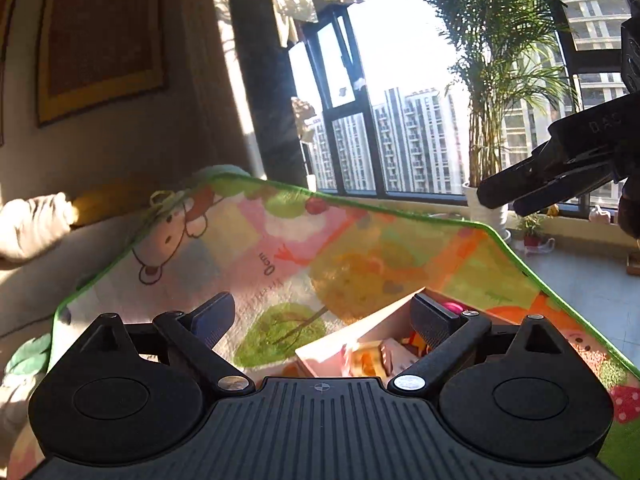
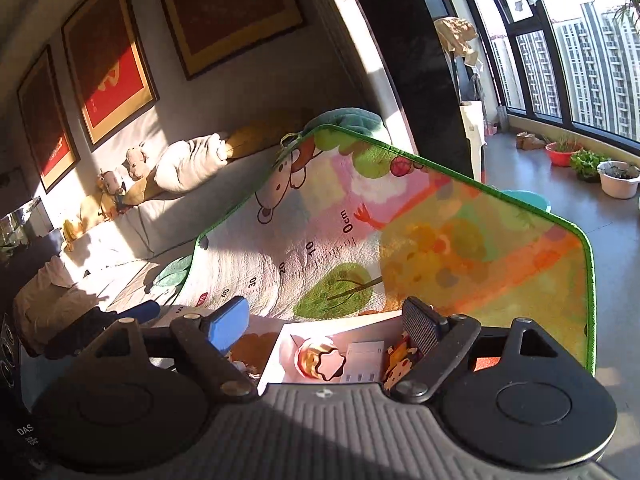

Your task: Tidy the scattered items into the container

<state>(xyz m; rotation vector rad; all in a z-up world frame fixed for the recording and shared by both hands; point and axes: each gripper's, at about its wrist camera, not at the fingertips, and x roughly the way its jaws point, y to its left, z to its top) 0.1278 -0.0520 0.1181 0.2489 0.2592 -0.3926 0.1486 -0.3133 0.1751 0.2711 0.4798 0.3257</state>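
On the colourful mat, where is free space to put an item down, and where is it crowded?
The mat is bare from the white box up to its green border, across the tree print and the orange patch. The strip with printed numbers, left of the box, is free too. Crowded: inside the box, filled with toys, beneath both open grippers.

On my right view the mat (image 2: 400,220) carries a printed height scale: "0cm", then 10, 20, 30 and 40 running down it. I read "0cm" on it from the left view too. The right gripper (image 1: 500,198) body shows "DAS".
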